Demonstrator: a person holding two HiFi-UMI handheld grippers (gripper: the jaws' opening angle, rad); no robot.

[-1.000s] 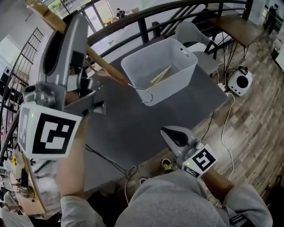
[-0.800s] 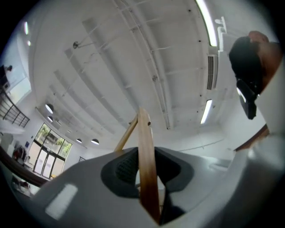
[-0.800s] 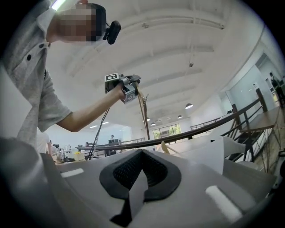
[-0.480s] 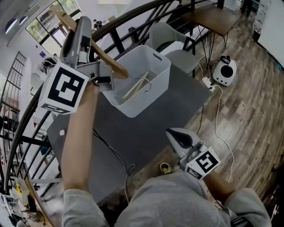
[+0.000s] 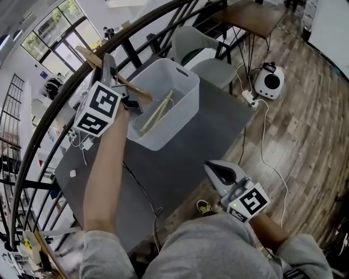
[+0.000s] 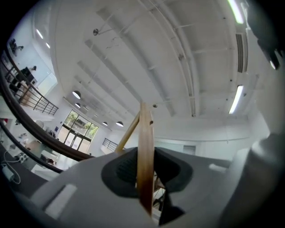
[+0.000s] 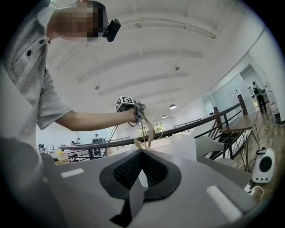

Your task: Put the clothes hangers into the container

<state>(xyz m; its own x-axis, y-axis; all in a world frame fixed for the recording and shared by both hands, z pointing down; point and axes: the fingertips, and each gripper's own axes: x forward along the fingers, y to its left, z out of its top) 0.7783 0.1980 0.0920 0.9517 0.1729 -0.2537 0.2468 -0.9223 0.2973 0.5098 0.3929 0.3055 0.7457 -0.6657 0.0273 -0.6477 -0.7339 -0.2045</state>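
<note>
My left gripper (image 5: pixel 130 102) is shut on a wooden clothes hanger (image 5: pixel 90 56), gripping its bar edge-on between the pads (image 6: pixel 144 147). It holds the hanger over the left rim of the white container (image 5: pixel 180 109), with one end tilted up towards the railing. A second wooden hanger (image 5: pixel 155 114) lies inside the container. My right gripper (image 5: pixel 217 169) is shut and empty, low by my body at the table's near edge. In the right gripper view the left gripper (image 7: pixel 134 112), its hanger (image 7: pixel 149 129) and the container (image 7: pixel 180 144) show ahead.
The container sits on a grey table (image 5: pixel 180 163) with a black cable (image 5: pixel 143 190) across it. A black railing (image 5: pixel 60 103) runs behind. A grey chair (image 5: pixel 210 60), a wooden table (image 5: pixel 256 13) and a white round device (image 5: pixel 269 82) with cords on the wooden floor stand to the right.
My left gripper has carried the hanger away from me and downward, from beside my head to the container's left rim. The right gripper has hardly shifted.
</note>
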